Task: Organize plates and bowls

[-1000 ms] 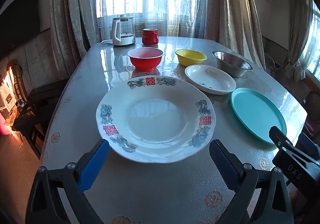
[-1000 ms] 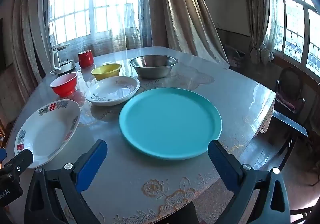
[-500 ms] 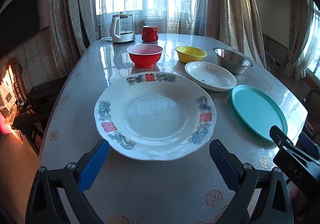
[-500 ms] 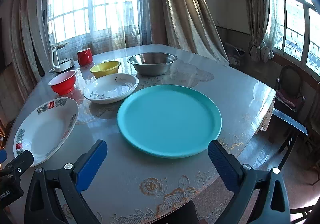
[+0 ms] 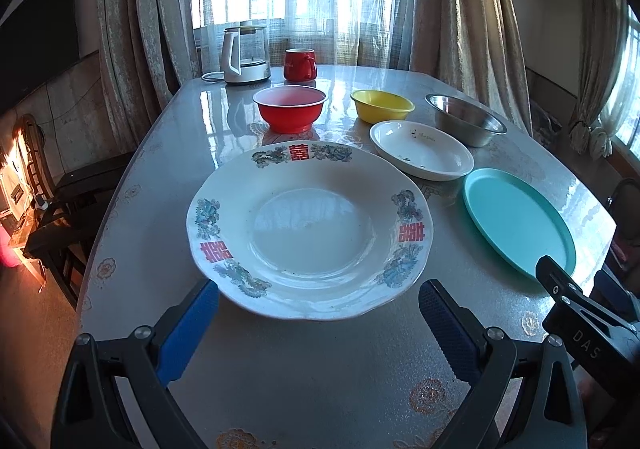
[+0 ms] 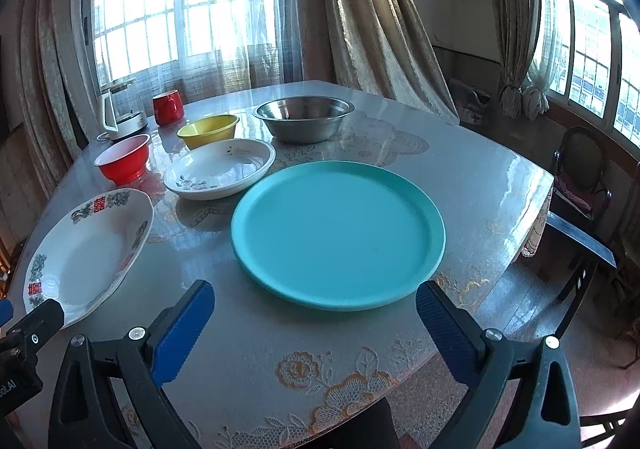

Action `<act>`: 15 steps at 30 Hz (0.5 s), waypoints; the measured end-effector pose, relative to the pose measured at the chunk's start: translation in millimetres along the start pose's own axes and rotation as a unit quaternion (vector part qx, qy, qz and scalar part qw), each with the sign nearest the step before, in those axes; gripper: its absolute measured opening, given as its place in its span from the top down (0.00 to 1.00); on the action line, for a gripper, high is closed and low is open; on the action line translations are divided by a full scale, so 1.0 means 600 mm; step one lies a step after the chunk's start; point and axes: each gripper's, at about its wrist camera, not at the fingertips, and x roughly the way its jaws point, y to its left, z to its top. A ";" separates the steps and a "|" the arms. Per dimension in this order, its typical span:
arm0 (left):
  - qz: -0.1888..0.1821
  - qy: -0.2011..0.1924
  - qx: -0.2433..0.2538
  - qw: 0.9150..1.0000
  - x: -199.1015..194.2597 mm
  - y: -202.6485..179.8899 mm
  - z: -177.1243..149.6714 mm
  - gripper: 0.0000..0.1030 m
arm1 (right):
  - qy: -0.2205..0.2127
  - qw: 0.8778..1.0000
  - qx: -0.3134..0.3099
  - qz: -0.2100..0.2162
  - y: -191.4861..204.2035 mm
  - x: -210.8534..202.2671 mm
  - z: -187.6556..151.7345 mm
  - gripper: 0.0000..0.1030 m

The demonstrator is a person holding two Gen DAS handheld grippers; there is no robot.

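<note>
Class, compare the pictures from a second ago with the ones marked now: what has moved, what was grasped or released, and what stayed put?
Both grippers have eased forward: the left gripper toward the patterned white plate, the right gripper toward the teal plate, each plate sitting nearer the open fingers. Nothing was grasped or released. All the dishes, the red mug and the kettle kept their places.

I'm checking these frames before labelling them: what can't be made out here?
- Patterned plate, right wrist view: near rim hidden behind the left gripper's body.
- Teal plate, left wrist view: near edge covered by the right gripper's body.
- Small print inside the white dish: too small to read.
</note>
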 end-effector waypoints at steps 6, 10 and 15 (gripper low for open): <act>-0.001 0.001 0.000 1.000 0.000 0.001 0.000 0.02 | -0.002 1.000 -0.004 0.003 0.003 -0.002 0.000 0.00; -0.001 0.001 0.000 1.000 0.000 0.001 0.000 0.02 | -0.001 1.000 -0.004 0.002 0.003 0.000 0.000 0.00; -0.001 0.003 0.000 1.000 0.003 0.002 -0.001 0.02 | 0.002 1.000 -0.003 0.006 0.002 0.002 0.000 0.00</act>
